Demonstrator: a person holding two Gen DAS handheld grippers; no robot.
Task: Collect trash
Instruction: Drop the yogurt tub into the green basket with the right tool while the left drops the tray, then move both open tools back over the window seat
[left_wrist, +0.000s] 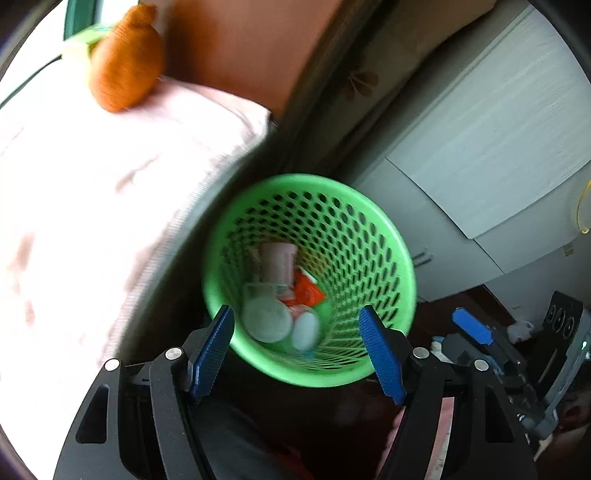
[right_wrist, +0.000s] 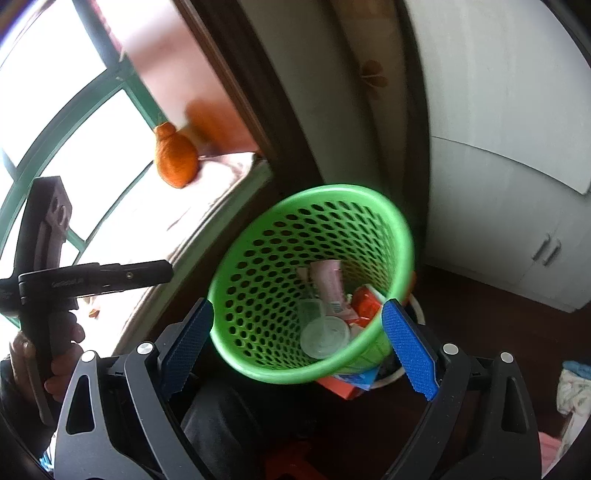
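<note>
Left wrist view: left gripper (left_wrist: 297, 345) over green basket (left_wrist: 400, 258), jaws spread, nothing between them. Trash in basket bottom: pink tube (left_wrist: 279, 260), orange wrapper (left_wrist: 306, 291), clear lids (left_wrist: 266, 319). Right gripper (right_wrist: 297, 347) jaws spread, empty, just before basket rim (right_wrist: 258, 373). Risk: basket appears tilted; jaw contact with rim likely tips it, spilling contents onto floor (right_wrist: 461, 321).
</note>
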